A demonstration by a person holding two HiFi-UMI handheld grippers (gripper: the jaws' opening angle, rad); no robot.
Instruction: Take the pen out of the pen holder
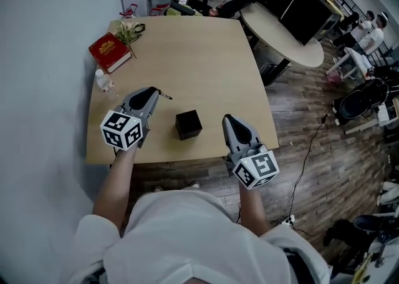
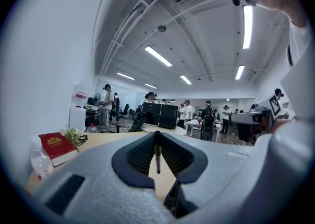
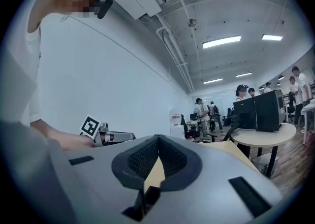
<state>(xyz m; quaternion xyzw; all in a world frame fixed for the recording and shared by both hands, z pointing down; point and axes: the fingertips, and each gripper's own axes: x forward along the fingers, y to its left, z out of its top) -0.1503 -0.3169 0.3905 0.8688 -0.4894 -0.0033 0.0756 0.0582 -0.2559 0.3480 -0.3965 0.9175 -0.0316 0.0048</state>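
Observation:
The black cube-shaped pen holder [image 1: 188, 124] stands on the wooden table [image 1: 199, 52] near its front edge. My left gripper [image 1: 154, 91] is to the left of the holder and raised above the table, shut on a thin dark pen [image 1: 165, 95] whose tip sticks out to the right. In the left gripper view the pen [image 2: 157, 154] hangs upright, clamped between the closed pads of that gripper [image 2: 157, 134]. My right gripper [image 1: 226, 117] is just right of the holder, shut with nothing in it. In the right gripper view its jaws [image 3: 158, 137] meet.
A red book [image 1: 110, 52], a small clear bottle [image 1: 104, 80] and a little plant [image 1: 128, 30] lie at the table's far left, by the white wall. A round table [image 1: 283, 33] with monitors stands beyond the right side. People stand in the background.

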